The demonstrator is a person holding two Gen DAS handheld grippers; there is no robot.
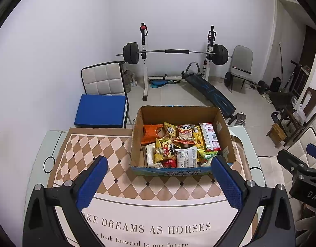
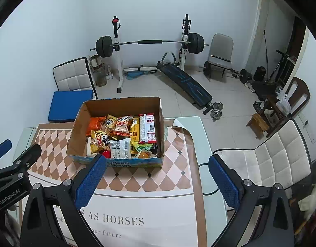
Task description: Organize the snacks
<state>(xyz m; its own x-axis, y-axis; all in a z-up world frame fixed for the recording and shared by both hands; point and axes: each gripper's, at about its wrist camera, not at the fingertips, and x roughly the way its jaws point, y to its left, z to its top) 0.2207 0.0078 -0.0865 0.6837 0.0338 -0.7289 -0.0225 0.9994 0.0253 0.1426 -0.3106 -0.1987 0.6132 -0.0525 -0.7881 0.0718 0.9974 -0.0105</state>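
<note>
An open brown cardboard box (image 1: 224,138) filled with assorted colourful snack packets (image 1: 178,144) is seen at the centre of the left wrist view, set on a diamond-patterned beige and brown printed mat (image 1: 108,150) that covers the white worktop (image 1: 252,160). In the right wrist view the box (image 2: 77,131) sits left of centre, with the packets (image 2: 120,135) heaped inside it. Beyond the worktop, a black barbell on a white rack (image 1: 174,51) is placed against the wall in the upper middle of the frame, a white quilted chair with a blue cushion (image 1: 101,113) is seen at centre left, and a black sit-up bench (image 1: 209,91) lies on the tiled floor. The left gripper (image 1: 160,183) is held low over the mat, its blue-padded fingers (image 1: 92,185) spread wide around nothing, the far one overlapping the box's near right corner in the picture. The right gripper (image 2: 158,183) is posed likewise, wide apart and unladen, at the lower middle of its view.
</note>
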